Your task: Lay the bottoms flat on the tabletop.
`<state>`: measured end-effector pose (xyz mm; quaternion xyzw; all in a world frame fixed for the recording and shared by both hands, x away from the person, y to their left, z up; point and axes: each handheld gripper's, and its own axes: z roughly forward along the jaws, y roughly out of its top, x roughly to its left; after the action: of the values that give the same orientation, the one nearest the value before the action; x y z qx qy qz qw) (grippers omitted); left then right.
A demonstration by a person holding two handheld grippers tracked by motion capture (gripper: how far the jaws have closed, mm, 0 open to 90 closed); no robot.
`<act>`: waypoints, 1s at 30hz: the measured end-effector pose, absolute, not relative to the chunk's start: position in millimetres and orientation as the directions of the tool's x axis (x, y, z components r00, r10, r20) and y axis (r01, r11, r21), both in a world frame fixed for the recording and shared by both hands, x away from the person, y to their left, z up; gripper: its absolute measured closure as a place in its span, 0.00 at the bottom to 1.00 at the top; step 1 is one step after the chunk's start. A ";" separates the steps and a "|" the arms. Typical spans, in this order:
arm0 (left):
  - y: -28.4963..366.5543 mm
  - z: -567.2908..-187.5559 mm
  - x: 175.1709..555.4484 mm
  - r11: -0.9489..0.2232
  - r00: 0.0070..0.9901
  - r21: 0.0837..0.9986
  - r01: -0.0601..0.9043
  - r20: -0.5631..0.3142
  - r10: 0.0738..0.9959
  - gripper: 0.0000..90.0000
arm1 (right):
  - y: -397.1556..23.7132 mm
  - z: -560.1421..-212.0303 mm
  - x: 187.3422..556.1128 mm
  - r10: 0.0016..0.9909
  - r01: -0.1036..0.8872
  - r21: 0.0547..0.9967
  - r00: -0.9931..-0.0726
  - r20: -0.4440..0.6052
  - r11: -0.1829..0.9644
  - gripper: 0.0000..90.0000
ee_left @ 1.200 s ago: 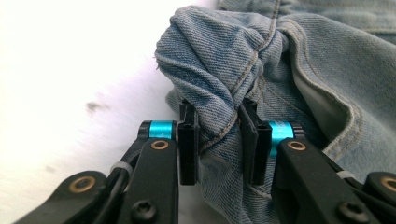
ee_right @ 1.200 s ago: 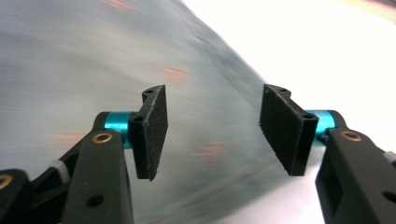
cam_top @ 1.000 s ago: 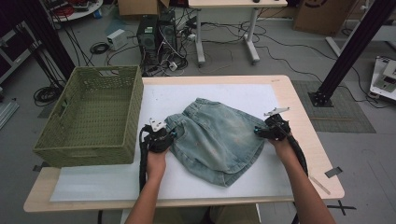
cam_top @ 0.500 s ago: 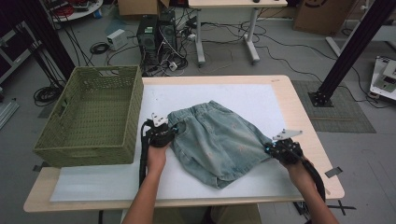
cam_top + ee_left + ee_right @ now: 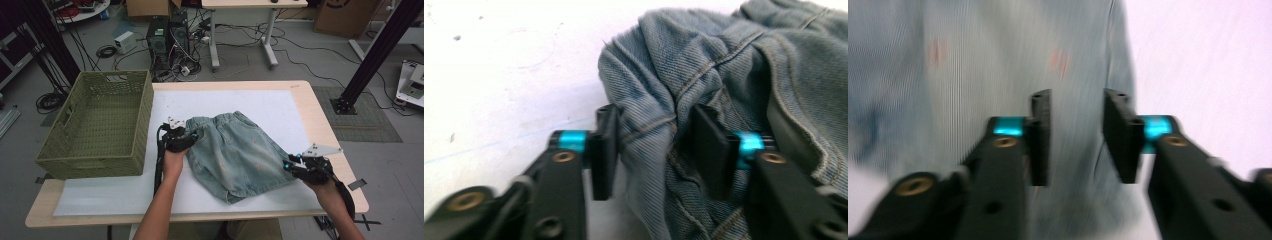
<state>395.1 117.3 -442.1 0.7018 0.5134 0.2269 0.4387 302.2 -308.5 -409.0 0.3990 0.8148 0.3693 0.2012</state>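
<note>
The denim shorts point(image 5: 235, 155) are spread flat on the white sheet point(image 5: 280, 105) of the surface, just right of the green basket point(image 5: 100, 125), w/ the waistband at the far end. The left gripper point(image 5: 189, 138) is set at the waistband's left corner; its jaws have just been opening, a bunched denim fold point(image 5: 649, 125) is seen btwn them, and the grasp is released. The right gripper point(image 5: 286, 165) is held at the shorts' near right edge, jaws just reopened & apart over the fabric point(image 5: 948, 75), nothing clamped.

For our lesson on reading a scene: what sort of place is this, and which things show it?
Probably a lab or workshop: a computer tower with loose cables on a bare floor, a metal frame post, and a work table with denim shorts.
</note>
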 end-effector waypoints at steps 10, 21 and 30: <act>115.2 -438.0 366.8 -0.126 0.465 0.872 0.472 -0.125 0.877 0.51 | -269.9 -404.3 407.7 0.774 0.508 0.744 -0.632 -0.020 0.434 0.47; 117.1 -447.0 355.2 -0.121 0.483 0.866 0.485 -0.150 0.863 0.50 | -231.0 -431.5 460.2 0.736 0.532 0.675 -0.676 -0.024 0.511 0.57; 120.0 -447.4 349.3 -0.099 0.498 0.868 0.487 -0.184 0.847 0.46 | -229.3 -433.6 461.9 0.720 0.545 0.661 -0.694 0.012 0.515 0.94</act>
<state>349.3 120.0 -447.4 0.7175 0.4650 0.1859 0.4842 461.9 -229.3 -433.6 0.3677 0.8601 0.3277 0.1329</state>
